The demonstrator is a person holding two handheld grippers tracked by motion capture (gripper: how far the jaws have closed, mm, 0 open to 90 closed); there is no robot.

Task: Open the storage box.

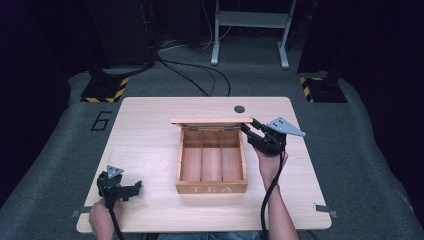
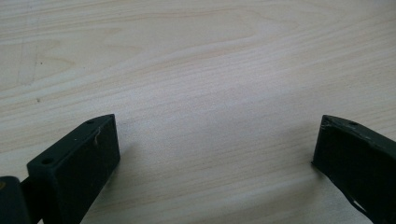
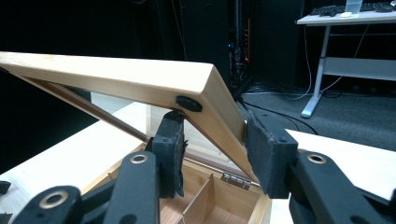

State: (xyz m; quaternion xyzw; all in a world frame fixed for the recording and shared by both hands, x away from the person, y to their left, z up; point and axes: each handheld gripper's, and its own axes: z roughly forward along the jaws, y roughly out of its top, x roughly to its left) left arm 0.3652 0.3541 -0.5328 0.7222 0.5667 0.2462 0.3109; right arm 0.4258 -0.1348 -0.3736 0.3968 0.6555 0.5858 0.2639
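At the table's near left corner the left gripper rests low over the bare wooden table, held by the person's left hand. In the left gripper view its two black jaws stand spread wide with nothing but pale wood grain between them. It lies well apart from the tea box, which sits at the middle of the table with its lid swung up at the far side. The box shows three long compartments, and its near wall bears the word "TEA". On the grey floor to the left of the table a large "6" is marked. At the right, the right gripper reaches to the lid's right end. In the right gripper view the lid's side edge runs between the two padded jaws, one inside under the lid, the other outside; whether they press it I cannot tell.
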